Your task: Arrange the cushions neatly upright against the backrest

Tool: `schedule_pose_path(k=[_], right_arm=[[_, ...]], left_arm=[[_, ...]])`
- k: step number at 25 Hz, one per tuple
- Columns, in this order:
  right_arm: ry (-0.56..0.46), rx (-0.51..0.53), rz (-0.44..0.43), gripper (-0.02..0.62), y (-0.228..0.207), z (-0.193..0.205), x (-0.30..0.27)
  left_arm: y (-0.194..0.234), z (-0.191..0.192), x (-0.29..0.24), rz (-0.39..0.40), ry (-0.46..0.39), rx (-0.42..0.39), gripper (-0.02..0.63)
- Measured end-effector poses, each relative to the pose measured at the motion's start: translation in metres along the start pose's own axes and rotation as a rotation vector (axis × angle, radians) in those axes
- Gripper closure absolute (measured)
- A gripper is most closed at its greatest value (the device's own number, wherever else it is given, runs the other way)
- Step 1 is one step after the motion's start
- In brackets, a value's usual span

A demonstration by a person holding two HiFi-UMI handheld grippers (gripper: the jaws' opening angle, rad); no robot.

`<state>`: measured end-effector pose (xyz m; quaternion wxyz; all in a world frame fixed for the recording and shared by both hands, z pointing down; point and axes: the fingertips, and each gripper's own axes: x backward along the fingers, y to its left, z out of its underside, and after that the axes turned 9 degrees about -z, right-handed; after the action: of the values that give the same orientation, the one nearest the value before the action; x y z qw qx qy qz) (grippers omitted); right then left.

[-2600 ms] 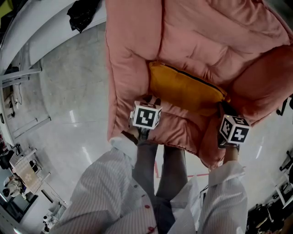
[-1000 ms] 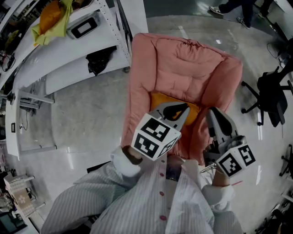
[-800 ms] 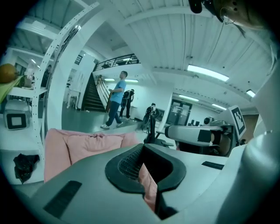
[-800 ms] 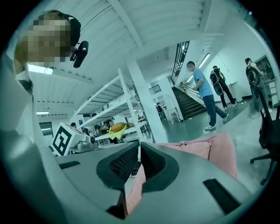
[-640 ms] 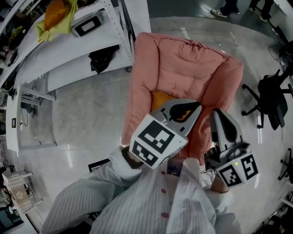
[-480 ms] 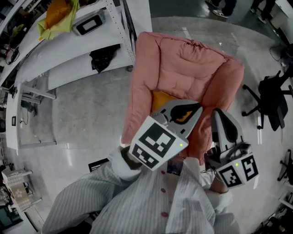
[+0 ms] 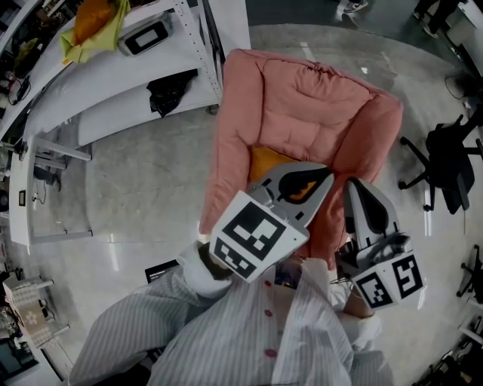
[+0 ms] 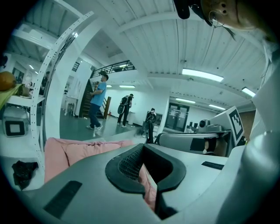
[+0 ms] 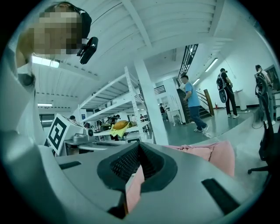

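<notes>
The pink armchair (image 7: 302, 98) stands on the floor below me. An orange cushion (image 7: 264, 160) rests at the foot of its backrest, mostly hidden behind my left gripper (image 7: 311, 178). Both grippers are held high, near the head camera and well above the seat. The left gripper is shut with nothing in it. My right gripper (image 7: 355, 191) hangs over the chair's right arm, also shut and empty. In the left gripper view, the closed left gripper (image 8: 147, 173) points over the armchair (image 8: 74, 151). The right gripper view shows the closed right gripper (image 9: 133, 175) and a corner of the armchair (image 9: 212, 153).
A white shelving bench (image 7: 98, 83) runs along the upper left, with a yellow-orange cloth (image 7: 90, 22), a boxy device (image 7: 149, 34) and a black bundle (image 7: 170, 92). A black office chair (image 7: 447, 162) stands at the right. People walk in the far hall (image 8: 97, 103).
Both grippers have left the cushion on the seat, risen toward the head camera and closed. The view now takes in the whole armchair.
</notes>
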<state>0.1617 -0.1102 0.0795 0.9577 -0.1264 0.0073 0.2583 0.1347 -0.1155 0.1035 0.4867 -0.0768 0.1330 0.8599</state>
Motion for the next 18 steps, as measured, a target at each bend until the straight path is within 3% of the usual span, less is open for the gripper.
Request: schedule_pose_path(k=[18], right_arm=[[0.023,0.014,-0.015,0.583,0.010,0.003,-0.003]], left_arm=[[0.001,0.000,0.009,0.002,0.003,0.000,0.597]])
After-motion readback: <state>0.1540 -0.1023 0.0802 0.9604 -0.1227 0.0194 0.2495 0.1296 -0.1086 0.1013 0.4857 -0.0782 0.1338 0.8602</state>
